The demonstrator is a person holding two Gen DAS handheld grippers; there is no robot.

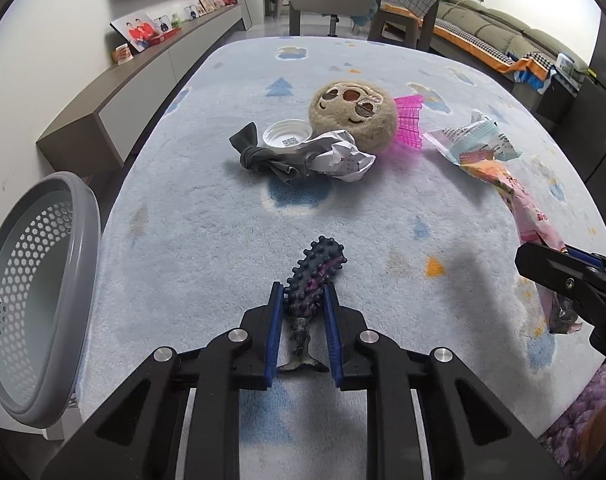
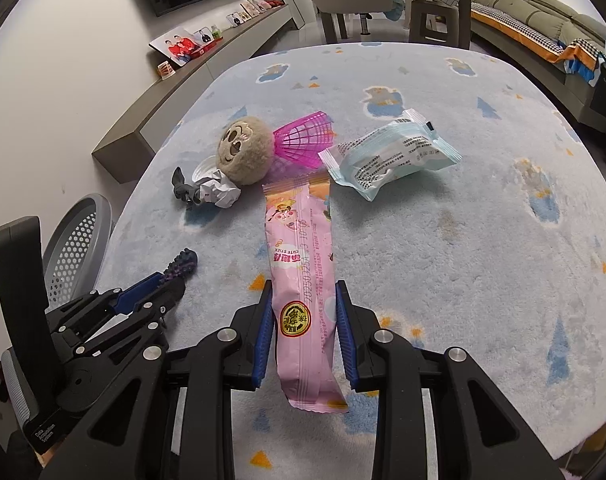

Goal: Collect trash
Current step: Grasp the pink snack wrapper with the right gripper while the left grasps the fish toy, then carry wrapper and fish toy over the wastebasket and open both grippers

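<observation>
The left tool is clamped on a dark knobbly spiked piece, whose bumpy end sticks out ahead of the blue pads while its thin tail lies back between the arms. The right tool holds a long pink snack wrapper across its middle, the wrapper running forward onto the pale blue fleece-covered counter. Ahead of the left tool lie a crumpled paper wad and a white cap, touching a round plush toy. A blue-white packet rests ahead and to the right of the right tool. A grey perforated basket stands left of the left tool.
</observation>
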